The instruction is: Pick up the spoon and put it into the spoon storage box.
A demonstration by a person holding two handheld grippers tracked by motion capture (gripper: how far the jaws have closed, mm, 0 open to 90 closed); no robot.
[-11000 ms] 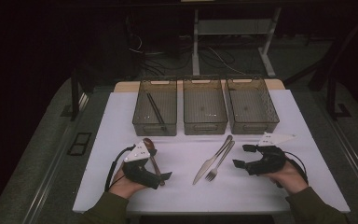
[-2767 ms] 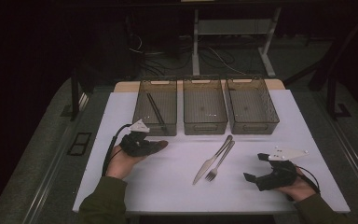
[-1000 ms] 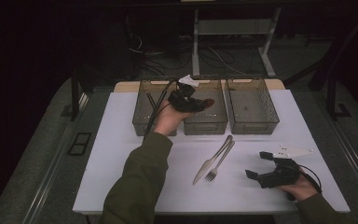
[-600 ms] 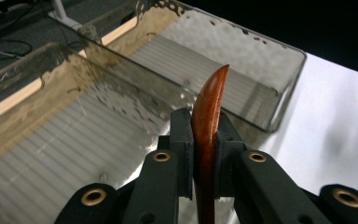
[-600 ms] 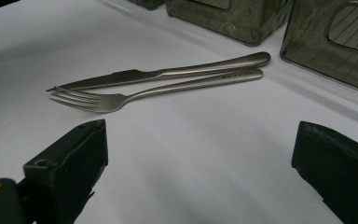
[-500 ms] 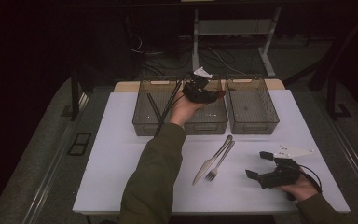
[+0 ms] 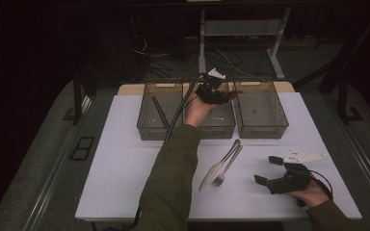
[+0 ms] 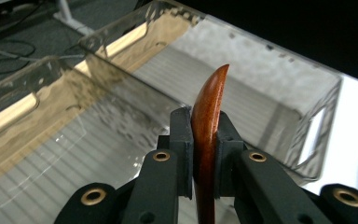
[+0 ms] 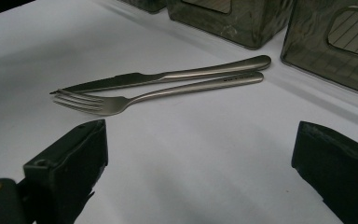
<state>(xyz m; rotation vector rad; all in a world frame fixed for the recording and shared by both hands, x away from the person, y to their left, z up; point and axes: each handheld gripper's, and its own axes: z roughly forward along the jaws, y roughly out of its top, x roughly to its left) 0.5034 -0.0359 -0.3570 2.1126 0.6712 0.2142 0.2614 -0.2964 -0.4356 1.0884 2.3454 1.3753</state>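
Note:
My left gripper (image 7: 220, 93) is shut on a reddish-brown wooden utensil (image 8: 208, 107), seen edge-on and sticking up past the pads. It hovers over the far part of the middle clear bin (image 7: 219, 126), with the utensil's end (image 7: 236, 91) pointing toward the right bin (image 7: 261, 126). In the left gripper view (image 8: 204, 136) both bins' ribbed floors lie below the utensil. My right gripper (image 7: 266, 169) rests open on the white table near the front right, with its jaws (image 9: 200, 158) facing a steel fork (image 9: 116, 101) and knife (image 9: 168, 77) lying side by side.
Three clear bins stand in a row at the back of the white tabletop (image 7: 120, 173). The left bin (image 7: 159, 127) holds thin dark sticks. The fork (image 7: 226, 169) and knife (image 7: 218, 166) lie in front of the middle bin. Cables and a metal stand are behind the table.
My left hand has carried the wooden utensil to the right and farther back, from the middle bin toward its edge beside the right bin. The right gripper has stayed put.

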